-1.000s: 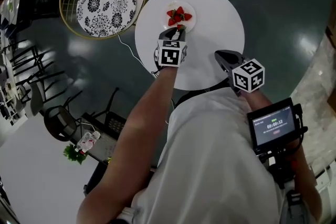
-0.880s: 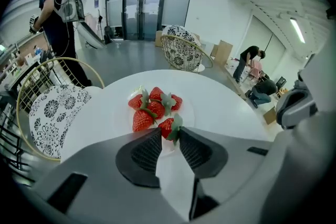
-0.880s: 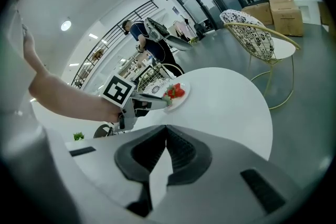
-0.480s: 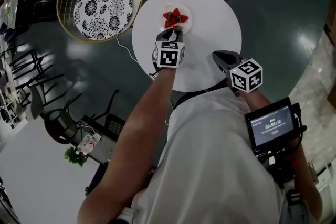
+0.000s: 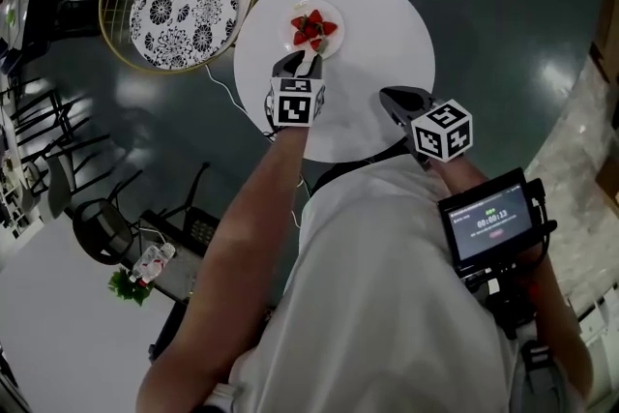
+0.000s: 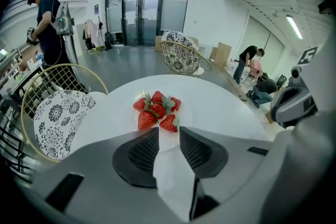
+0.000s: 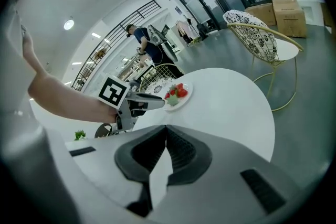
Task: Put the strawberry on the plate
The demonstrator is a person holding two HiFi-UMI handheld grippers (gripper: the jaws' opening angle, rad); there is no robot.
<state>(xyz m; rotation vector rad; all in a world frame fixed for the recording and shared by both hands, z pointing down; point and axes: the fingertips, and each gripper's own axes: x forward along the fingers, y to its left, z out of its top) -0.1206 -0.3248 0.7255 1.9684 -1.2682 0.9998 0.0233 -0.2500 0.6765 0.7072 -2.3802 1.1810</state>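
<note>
Left gripper [image 6: 168, 135] has barely shifted, fingers [image 6: 139, 152] apart beside plate [image 5: 314, 5].

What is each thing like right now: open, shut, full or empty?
Left hand-held gripper: open, empty, pointing at the plate.
Right hand-held gripper: shut, empty.
Small round white plate: holding strawberries.
Red strawberries: heaped together on the plate.
Small black screen: lit.

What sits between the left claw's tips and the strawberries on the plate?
Nothing. In the left gripper view, only a short bare white strip separates the open, empty left claw from the strawberries.
</note>
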